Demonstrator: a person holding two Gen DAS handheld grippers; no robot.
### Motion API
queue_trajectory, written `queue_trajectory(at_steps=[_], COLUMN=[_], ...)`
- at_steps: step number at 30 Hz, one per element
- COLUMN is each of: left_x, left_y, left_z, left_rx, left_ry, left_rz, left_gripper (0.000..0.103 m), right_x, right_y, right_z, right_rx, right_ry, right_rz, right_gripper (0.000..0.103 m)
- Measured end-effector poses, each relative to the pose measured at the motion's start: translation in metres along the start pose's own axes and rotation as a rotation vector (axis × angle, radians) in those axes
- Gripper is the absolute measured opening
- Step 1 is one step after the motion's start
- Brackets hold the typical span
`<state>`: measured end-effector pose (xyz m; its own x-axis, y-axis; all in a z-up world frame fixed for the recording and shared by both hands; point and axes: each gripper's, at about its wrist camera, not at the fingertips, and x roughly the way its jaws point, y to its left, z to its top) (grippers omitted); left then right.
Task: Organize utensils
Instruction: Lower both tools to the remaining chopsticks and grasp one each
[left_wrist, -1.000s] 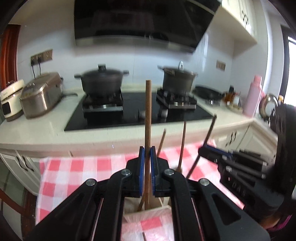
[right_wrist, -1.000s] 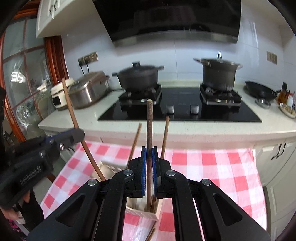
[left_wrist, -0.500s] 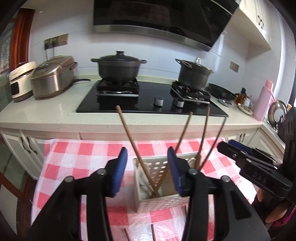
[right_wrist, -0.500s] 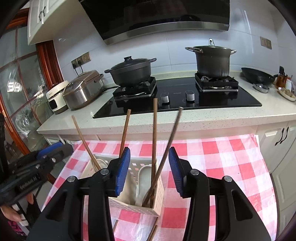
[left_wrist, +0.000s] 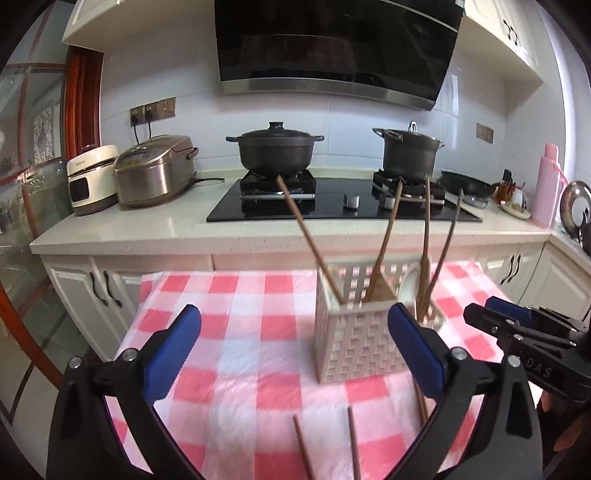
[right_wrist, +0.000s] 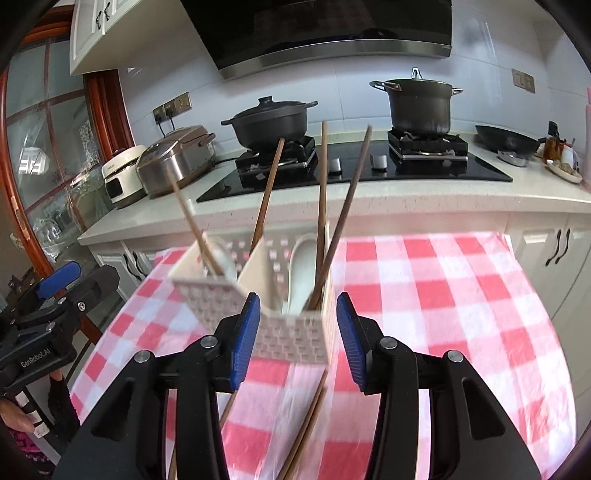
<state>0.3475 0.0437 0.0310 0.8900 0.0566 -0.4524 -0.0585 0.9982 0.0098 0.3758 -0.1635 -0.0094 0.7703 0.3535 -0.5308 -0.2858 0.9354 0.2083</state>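
The white plastic lattice utensil holder (left_wrist: 360, 332) is standing on the red-and-white checked tablecloth (left_wrist: 236, 325), holding four brown wooden chopsticks (right_wrist: 323, 206); only the right view is showing white ceramic spoons (right_wrist: 301, 273) inside. The left gripper (left_wrist: 293, 347), reading "GenRobot.AI", has just been opening wide, gripping nothing. The right gripper (right_wrist: 295, 339), reading "DAS", is gaping partway, empty.

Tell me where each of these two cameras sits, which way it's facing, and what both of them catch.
Left wrist: rides the left gripper, jaws wide, faces the stove over the checked cloth; right gripper at right edge.
Right wrist: rides the right gripper, jaws open, close behind the white utensil basket; left gripper and a hand at left edge.
Shared: basket, standing chopsticks, loose chopsticks, both pots.
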Motion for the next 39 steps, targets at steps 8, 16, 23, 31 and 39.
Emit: queue_trajectory(at_steps=[8,16,23,31,39], left_x=[-0.021,-0.039,-0.029,-0.009,-0.007], left_y=[0.01,0.011,0.007,0.026,0.025], left_z=[-0.069,-0.113,-0.139,-0.155,-0.156], left_rx=[-0.036,-0.031,-0.019,-0.093,-0.089], left_ry=[0.051,0.079,0.128,0.183,0.186], left_rz=[0.0,-0.013,-0.006,0.0,0.014], left_gripper=[0.098,0.098,0.098,0.097,0.097], right_x=[-0.016,-0.026,-0.019,0.003,0.03], right_y=[0.004,0.008,0.009,0.002,0.002], right_z=[-0.064,-0.109,-0.124,-0.124,-0.116], right_rx=[0.007,-0.003,-0.019,0.022,0.027], right_ry=[0.027,0.05,0.077,0.164,0.227], right_rz=[-0.005,-0.019,-0.059,-0.071,-0.101], right_gripper=[0.045,0.045,0.044,0.022,0.016])
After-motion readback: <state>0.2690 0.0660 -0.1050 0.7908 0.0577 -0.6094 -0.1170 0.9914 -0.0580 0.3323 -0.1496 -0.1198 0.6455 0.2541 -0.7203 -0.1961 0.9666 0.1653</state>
